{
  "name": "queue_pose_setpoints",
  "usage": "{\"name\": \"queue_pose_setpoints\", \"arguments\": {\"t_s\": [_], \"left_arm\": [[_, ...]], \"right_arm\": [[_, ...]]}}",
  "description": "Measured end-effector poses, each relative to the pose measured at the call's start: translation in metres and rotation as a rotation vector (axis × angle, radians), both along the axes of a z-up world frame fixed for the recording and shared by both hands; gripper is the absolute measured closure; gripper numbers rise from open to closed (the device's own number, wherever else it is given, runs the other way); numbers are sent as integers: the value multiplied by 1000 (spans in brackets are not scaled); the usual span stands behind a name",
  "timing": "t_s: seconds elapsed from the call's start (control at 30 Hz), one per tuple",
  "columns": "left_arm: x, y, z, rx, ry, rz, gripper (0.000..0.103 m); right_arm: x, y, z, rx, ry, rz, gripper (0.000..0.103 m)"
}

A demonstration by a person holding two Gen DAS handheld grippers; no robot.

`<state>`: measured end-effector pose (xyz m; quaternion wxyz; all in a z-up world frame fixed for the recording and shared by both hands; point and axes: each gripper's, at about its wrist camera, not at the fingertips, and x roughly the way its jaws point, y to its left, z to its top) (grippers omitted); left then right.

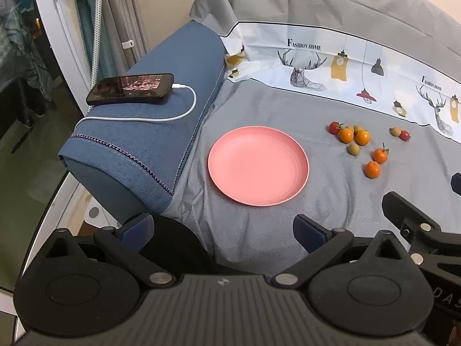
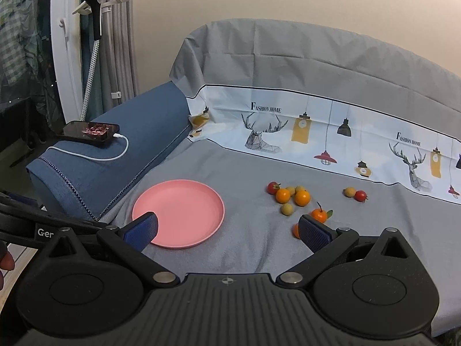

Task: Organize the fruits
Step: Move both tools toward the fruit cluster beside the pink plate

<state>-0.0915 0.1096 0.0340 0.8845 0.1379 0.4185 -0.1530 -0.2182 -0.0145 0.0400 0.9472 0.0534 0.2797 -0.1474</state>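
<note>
Nothing has been sorted yet, as far as I can judge: the pink plate (image 1: 258, 166) lies bare on the grey sheet (image 1: 288, 106) that covers the sofa seat, towards its left edge beside the blue armrest (image 1: 161, 132), and every fruit is out on the sheet to the right of it, so all the gathering is left to do.

Going from left to right, a phone (image 1: 131, 88) sits on the armrest with a white charging cable (image 1: 184, 109) plugged in. Then comes the plate. Further right, near the seat's back edge, is a close cluster: a cherry tomato (image 1: 334, 127), two small oranges (image 1: 346, 135) and a couple of pale yellow-green fruits, with one more pale fruit (image 1: 353, 149) just in front. Nearer the front edge are a leafy tangerine (image 1: 380, 155) and another orange (image 1: 372, 169). Off to the right, apart from the rest, a pale fruit (image 1: 395, 131) touches a second cherry tomato (image 1: 405, 135).

The left gripper (image 1: 223, 225) hovers over the front edge with its jaws wide apart and nothing between them. The right gripper (image 2: 229, 226) also has its jaws spread and empty, its right pad (image 2: 314, 233) partly hiding the nearest orange.

The printed band along the backrest reads "FASHION HOME" (image 1: 304, 45) twice, among deer heads and hanging lamps. On the other gripper's body, seen from the right wrist, I can read only "Ger" (image 2: 45, 233), cut off; from the left wrist, "DAS" at the frame edge
</note>
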Motion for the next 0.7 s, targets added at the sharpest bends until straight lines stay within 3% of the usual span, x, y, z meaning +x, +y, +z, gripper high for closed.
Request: {"name": "queue_pose_setpoints", "arguments": {"t_s": [0.7], "left_arm": [[8, -15, -21, 58, 53, -13, 0]], "right_arm": [[8, -19, -26, 40, 44, -16, 1]]}}
